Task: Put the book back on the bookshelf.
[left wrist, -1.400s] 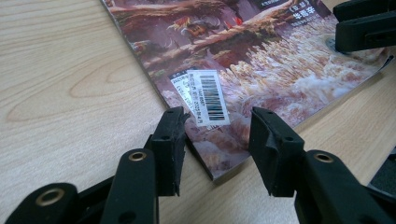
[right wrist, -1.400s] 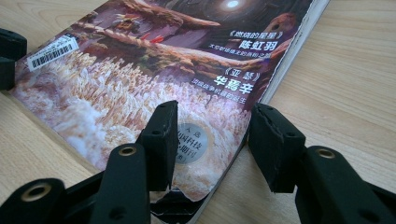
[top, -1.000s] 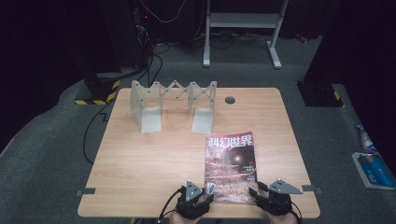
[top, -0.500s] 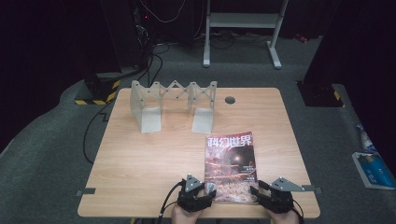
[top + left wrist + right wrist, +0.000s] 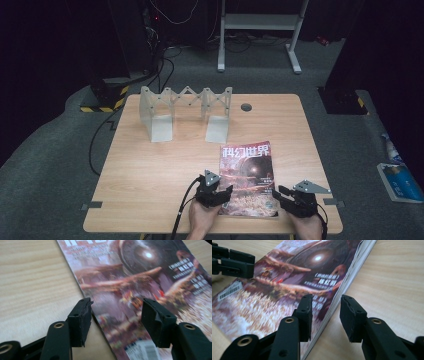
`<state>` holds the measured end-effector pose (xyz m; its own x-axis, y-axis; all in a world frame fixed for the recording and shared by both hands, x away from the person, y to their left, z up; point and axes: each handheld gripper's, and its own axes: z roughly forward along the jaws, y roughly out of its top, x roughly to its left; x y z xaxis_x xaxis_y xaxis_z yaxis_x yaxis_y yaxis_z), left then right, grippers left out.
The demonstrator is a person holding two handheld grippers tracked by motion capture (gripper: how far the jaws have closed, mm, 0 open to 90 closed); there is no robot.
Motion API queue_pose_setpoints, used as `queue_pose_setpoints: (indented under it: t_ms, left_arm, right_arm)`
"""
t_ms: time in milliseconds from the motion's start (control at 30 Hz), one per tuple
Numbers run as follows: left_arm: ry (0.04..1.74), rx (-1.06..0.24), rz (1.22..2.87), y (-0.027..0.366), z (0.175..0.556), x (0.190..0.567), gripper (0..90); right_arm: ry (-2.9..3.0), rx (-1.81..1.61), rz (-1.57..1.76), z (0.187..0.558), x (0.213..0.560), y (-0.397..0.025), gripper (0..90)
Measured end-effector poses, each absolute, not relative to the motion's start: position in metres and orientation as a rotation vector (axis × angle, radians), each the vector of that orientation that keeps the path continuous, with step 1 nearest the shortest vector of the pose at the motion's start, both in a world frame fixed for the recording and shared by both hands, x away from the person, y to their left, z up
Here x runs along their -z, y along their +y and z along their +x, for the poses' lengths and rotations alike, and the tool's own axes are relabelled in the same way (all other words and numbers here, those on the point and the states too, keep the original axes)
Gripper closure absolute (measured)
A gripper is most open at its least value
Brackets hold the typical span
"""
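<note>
A magazine [image 5: 248, 170] with a reddish space-art cover lies flat near the table's front edge. My left gripper [image 5: 225, 193] is open at its lower left corner; in the left gripper view [image 5: 116, 311] one jaw stands at the magazine's [image 5: 140, 272] spine edge and the other over the cover. My right gripper [image 5: 278, 193] is open at the lower right corner. In the right gripper view [image 5: 326, 313] the jaws straddle the page edge of the magazine [image 5: 287, 282], low over the table. The left gripper [image 5: 234, 261] shows at the far corner there.
A grey metal folding rack [image 5: 185, 112] stands at the back of the wooden table [image 5: 150, 175], beside a round cable hole [image 5: 246, 107]. Blue items [image 5: 397, 180] lie on the floor to the right. A white frame [image 5: 260, 30] stands behind the table.
Both grippers have moved forward from the table's front edge to the magazine's lower corners. The magazine has not moved.
</note>
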<state>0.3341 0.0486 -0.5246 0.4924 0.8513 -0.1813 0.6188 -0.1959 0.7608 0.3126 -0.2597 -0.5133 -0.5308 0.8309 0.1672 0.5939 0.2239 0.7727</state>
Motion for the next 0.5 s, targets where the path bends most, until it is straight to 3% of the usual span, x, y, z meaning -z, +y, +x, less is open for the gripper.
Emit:
queue_pose_setpoints:
  t_ms: [500]
  left_arm:
    - [1.183,-0.434,1.888,0.046,0.35,0.531,45.2]
  right_arm:
    - [2.224,-1.14,1.347,0.369,0.495,-0.247,64.7]
